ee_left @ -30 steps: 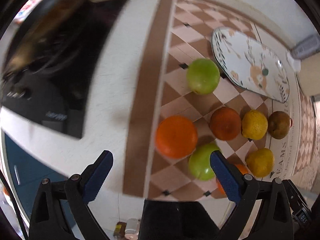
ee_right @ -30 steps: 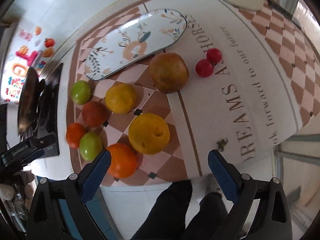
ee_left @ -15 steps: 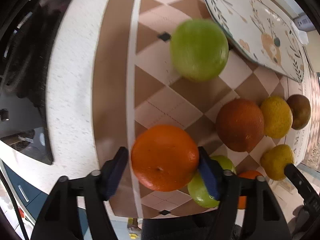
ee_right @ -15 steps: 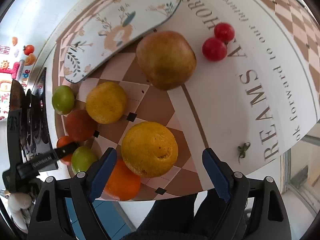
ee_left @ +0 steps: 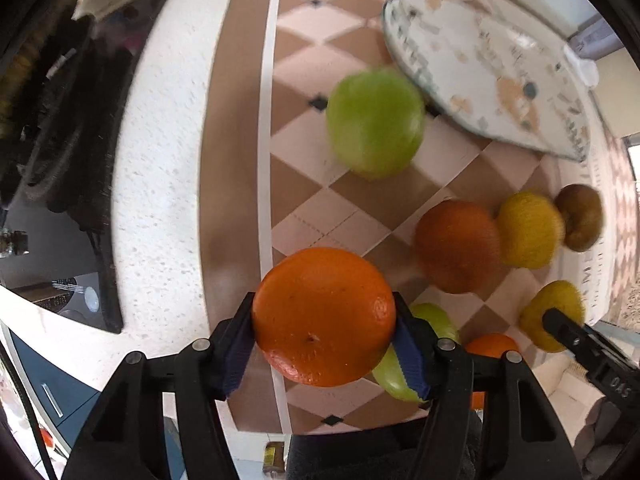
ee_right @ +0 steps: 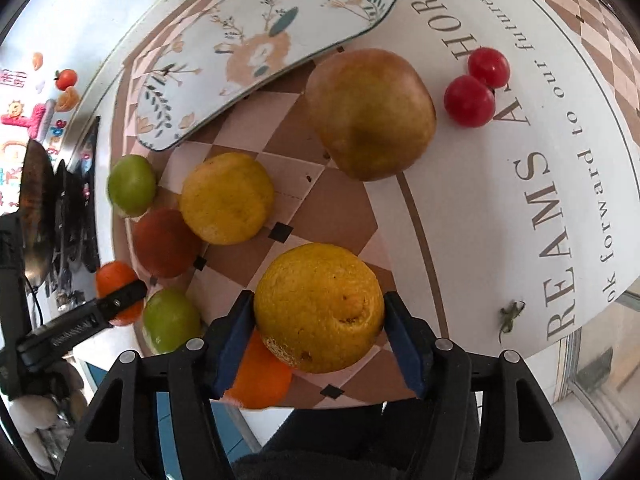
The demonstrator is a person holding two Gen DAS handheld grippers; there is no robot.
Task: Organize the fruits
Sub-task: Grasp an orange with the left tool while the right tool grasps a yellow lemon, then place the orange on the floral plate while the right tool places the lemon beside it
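My left gripper (ee_left: pixel 324 344) is shut on a bright orange (ee_left: pixel 324 314) near the table's front edge. My right gripper (ee_right: pixel 318 338) is shut on a yellow-orange citrus (ee_right: pixel 320 306). Other fruits lie on the checkered cloth: a green apple (ee_left: pixel 374 120), a dark orange (ee_left: pixel 456 246), a yellow citrus (ee_right: pixel 226 198), a brown pear-like fruit (ee_right: pixel 370 112), a second green apple (ee_right: pixel 170 320), another orange (ee_right: pixel 260 380) and two red tomatoes (ee_right: pixel 468 100). An oval floral plate (ee_right: pixel 256 44) lies behind them.
A black stove top (ee_left: pixel 72 168) with a pan sits to the left on the white counter. The cloth's printed white part (ee_right: pixel 540 160) lies to the right. The table's front edge (ee_left: pixel 264 432) runs just under both grippers.
Both grippers came down and forward from open. The left closed on the bright orange, the right on the yellow-orange citrus.
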